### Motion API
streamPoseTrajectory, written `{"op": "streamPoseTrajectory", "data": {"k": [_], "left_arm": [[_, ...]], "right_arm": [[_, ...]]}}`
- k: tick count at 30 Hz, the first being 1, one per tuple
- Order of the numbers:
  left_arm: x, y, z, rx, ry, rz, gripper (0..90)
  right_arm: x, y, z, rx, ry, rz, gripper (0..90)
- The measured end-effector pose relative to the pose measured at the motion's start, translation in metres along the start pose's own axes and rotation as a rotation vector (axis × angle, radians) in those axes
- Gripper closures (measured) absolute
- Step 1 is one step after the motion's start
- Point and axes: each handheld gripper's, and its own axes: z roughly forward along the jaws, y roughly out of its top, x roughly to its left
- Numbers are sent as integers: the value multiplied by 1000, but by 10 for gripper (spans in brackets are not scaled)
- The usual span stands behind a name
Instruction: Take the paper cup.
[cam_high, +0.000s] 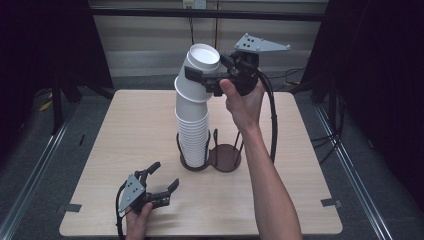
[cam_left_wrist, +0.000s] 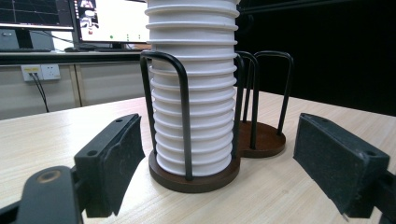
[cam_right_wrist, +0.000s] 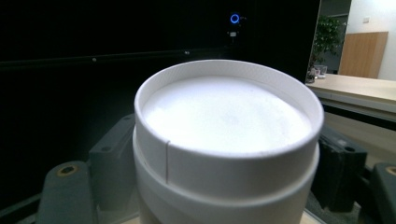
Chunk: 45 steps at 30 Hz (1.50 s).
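Right hand-held gripper: upper middle of the high view, raised above the tabletop, jaws pinching the top cup from both sides just under its rim.
Top cup: white, upside down, tilted toward the upper right of the high view, its lower edge overlapping the cup beneath; in the right gripper view its flat bottom faces the camera with a dark jaw at each side.
Right hand: wrapped around the gripper body, forearm running down to the lower edge of the high view.
Cup stack: white nested cups standing upright in the left ring of the holder, centre of the high view.
Holder: dark two-ring base with black wire loops; the right ring has no cups in it.
Left hand-held gripper: lower left of the high view, low over the tabletop, jaws spread wide and holding nothing; in the left gripper view its pads frame the stack's base.
Tabletop: light wood.
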Motion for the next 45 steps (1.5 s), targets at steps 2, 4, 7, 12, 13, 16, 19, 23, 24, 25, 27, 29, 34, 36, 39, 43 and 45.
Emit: {"op": "streamPoseTrajectory", "data": {"k": [2, 4, 7, 12, 13, 16, 19, 23, 24, 25, 27, 29, 34, 36, 39, 43, 45], "left_arm": [[0, 0, 0, -1, 0, -2, 157], [0, 0, 0, -1, 0, -2, 157], [0, 0, 0, -1, -3, 7, 157], [0, 0, 0, 0, -4, 7, 157], [0, 0, 0, 0, -4, 7, 157], [0, 0, 0, -1, -3, 7, 157], [0, 0, 0, 0, -2, 7, 157], [1, 0, 0, 1, -4, 7, 157], [1, 0, 0, 1, -4, 7, 157], [0, 0, 0, 0, -3, 7, 157], [1, 0, 0, 2, -3, 8, 157], [1, 0, 0, 1, -4, 7, 157], [1, 1, 1, 9, -3, 9, 156], [1, 1, 2, 23, 7, 0, 156], [1, 1, 3, 27, -21, -9, 155], [1, 2, 5, 37, -36, -7, 155], [1, 4, 5, 45, -32, -2, 156]], "right_arm": [[1, 3, -3, -9, 2, -2, 221], [3, 5, -7, -11, 1, -6, 221], [3, 6, -10, -11, -1, -8, 221], [4, 7, -21, -12, -15, -12, 222], [4, 7, -21, -12, -15, -12, 222], [3, 7, -31, -14, -29, -8, 222], [4, 6, -38, -6, -39, -12, 223], [3, 5, -48, 2, -44, -9, 223], [3, 5, -48, 2, -44, -9, 223], [3, 5, -50, 2, -47, -8, 223], [4, 5, -58, -2, -50, -6, 223], [4, 5, -60, 1, -51, -10, 223], [7, -1, -73, 23, -65, -20, 223], [7, -6, -76, 29, -62, -14, 223], [8, -12, -79, 45, -63, -16, 224], [9, -19, -81, 53, -56, -12, 224], [9, -25, -82, 61, -53, -7, 224]]}}
